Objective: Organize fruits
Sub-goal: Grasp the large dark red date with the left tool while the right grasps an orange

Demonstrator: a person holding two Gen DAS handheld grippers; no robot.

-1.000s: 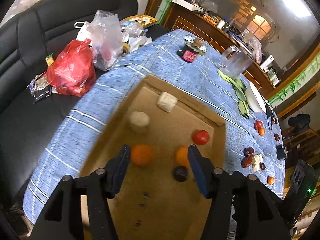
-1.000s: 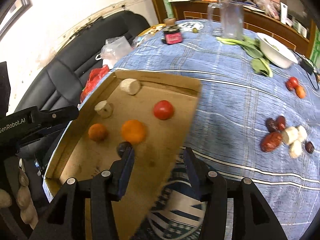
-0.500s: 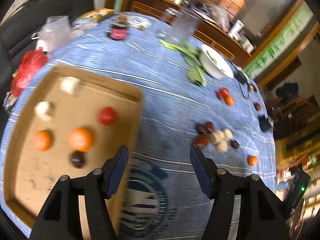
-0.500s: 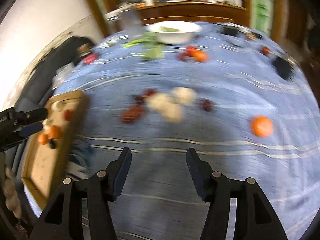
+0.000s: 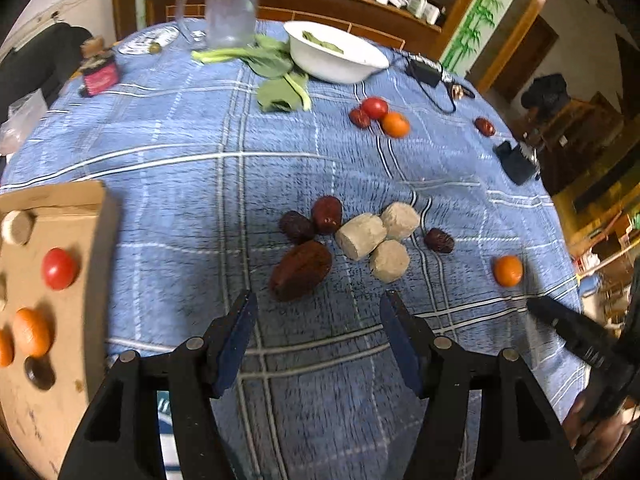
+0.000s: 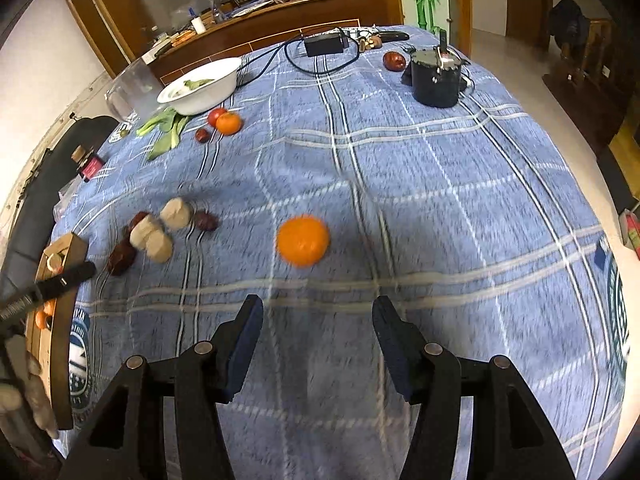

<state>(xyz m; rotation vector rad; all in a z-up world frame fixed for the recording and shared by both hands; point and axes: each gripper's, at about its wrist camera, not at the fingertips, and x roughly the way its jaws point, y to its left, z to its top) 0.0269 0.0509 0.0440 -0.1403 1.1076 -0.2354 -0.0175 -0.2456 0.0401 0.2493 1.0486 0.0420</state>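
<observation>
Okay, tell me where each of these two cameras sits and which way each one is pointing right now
Left wrist: rides the left gripper, looking down past its open fingers at the date-and-cake cluster; cardboard tray at left, right gripper's tip at the right edge.
Right wrist: rides the right gripper, open, facing the lone orange; a hand at lower left.
Shared: cluster, orange, white bowl.

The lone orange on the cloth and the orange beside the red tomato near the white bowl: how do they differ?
The lone orange lies by itself on bare cloth; the orange by the bowl touches a red tomato. The lone orange sits just ahead of the open right tool; the orange by the bowl sits far off, beside the white bowl. Both are round, orange, and outside the cardboard tray.
</observation>
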